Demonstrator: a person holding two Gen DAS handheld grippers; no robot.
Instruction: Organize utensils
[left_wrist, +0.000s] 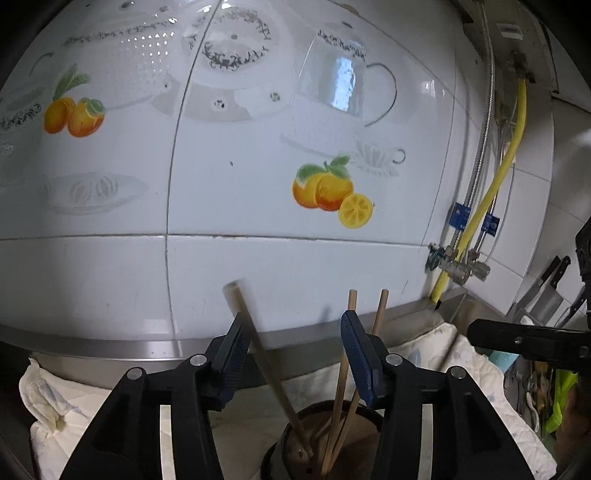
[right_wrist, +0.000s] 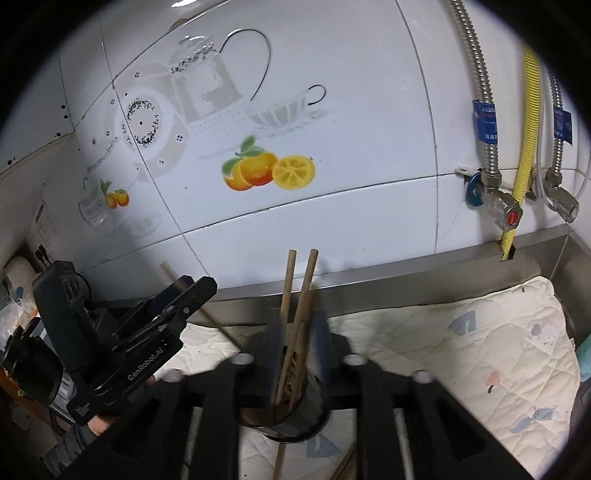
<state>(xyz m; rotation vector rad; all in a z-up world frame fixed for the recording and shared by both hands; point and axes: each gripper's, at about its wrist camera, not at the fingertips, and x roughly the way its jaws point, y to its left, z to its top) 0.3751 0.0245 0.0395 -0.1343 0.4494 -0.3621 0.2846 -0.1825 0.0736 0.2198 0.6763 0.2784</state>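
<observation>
A dark round utensil cup (left_wrist: 332, 439) (right_wrist: 284, 417) stands on a white quilted cloth (right_wrist: 461, 350). My left gripper (left_wrist: 291, 354) hovers over it, open. One wooden chopstick (left_wrist: 258, 350) leans between its blue pads with its tip in the cup, resting near the left pad. Two more chopsticks (left_wrist: 341, 373) stand in the cup by the right pad. My right gripper (right_wrist: 297, 350) is open just above the cup, and the upright chopstick pair (right_wrist: 295, 302) stands loose between its blurred fingers. The left gripper (right_wrist: 188, 291) shows at the left of the right wrist view, held by a hand.
A tiled wall with fruit decals rises right behind the cup, above a steel ledge (right_wrist: 369, 273). Steel hoses, valves (right_wrist: 506, 210) and a yellow hose (right_wrist: 528, 129) sit at the right. Knives (left_wrist: 550, 291) hang at the far right. Loose chopsticks (right_wrist: 280, 461) lie on the cloth in front.
</observation>
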